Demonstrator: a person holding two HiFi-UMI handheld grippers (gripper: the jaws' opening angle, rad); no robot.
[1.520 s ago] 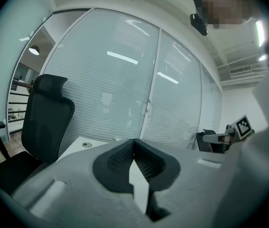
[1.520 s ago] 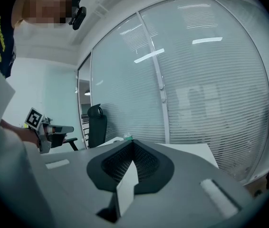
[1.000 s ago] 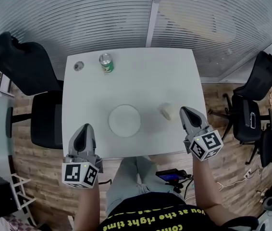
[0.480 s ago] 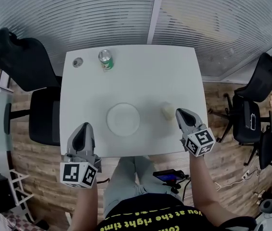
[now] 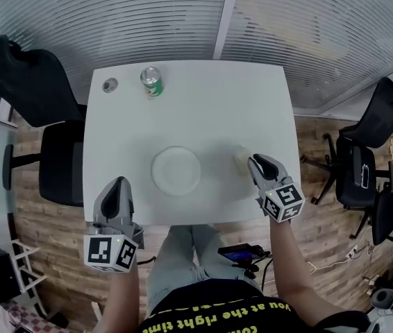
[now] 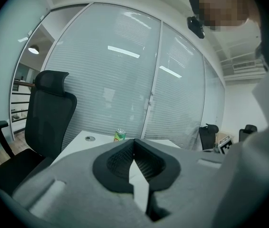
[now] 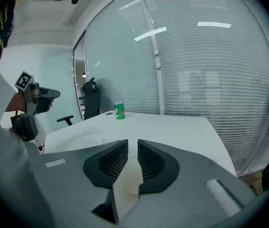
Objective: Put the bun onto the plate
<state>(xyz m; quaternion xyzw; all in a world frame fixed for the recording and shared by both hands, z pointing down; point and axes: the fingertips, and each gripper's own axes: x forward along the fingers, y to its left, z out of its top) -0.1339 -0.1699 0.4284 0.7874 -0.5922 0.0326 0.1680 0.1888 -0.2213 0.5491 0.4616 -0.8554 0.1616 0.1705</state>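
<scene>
right tongs (image 7: pixel 133 145) just opening, narrow gap | bun (image 5: pixel 240 157) at tips, ungripped

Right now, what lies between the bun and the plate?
Nothing. In the head view only bare white table separates the bun from the plate.

Pale bun (image 5: pixel 239 156) lies right of white plate (image 5: pixel 176 171).

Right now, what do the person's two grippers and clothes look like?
Both the left gripper and the right gripper are grey, tapering shells with black ribbed pads inside the jaws. Each carries a white cube with black square markers. The person wears a black shirt with yellow lettering.
</scene>
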